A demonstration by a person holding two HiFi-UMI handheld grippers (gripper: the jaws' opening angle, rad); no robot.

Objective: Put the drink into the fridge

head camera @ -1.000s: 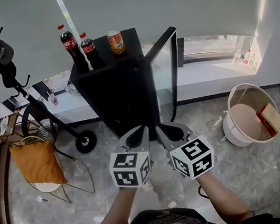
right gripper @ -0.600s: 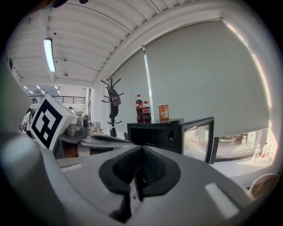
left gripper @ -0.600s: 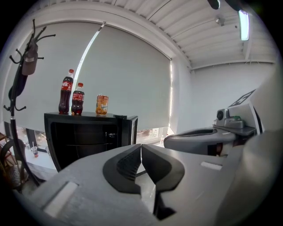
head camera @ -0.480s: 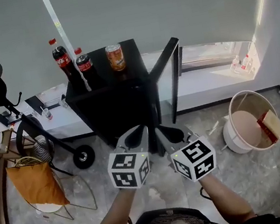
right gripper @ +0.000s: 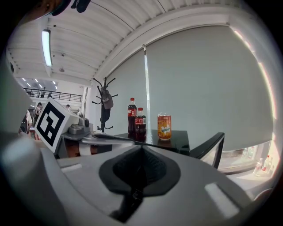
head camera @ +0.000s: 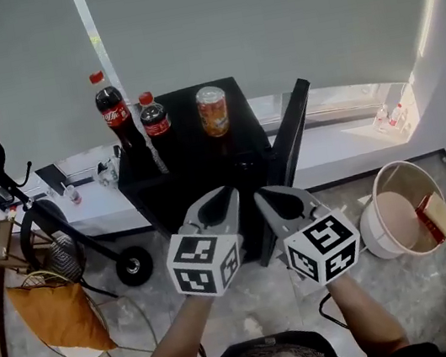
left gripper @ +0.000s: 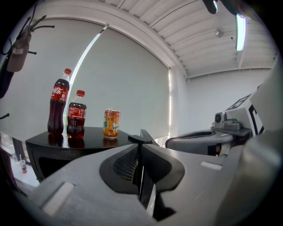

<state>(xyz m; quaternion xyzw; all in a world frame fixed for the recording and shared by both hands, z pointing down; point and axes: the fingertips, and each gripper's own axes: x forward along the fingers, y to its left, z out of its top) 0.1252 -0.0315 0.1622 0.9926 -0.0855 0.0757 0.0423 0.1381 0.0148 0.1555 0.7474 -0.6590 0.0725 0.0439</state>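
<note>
Fridge [head camera: 197,178] looms nearer than before. Your left claw [head camera: 226,194] and right claw [head camera: 262,196] are clenched empty; the can [head camera: 212,111] waits untouched

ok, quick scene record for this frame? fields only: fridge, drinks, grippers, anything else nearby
fridge: black mini fridge, door open
on top: tall cola bottle, short cola bottle, orange soda can, all upright
left gripper: shut, empty, touching no drink
right gripper: shut, empty, beside the left one
floor, right side: white bucket
</note>
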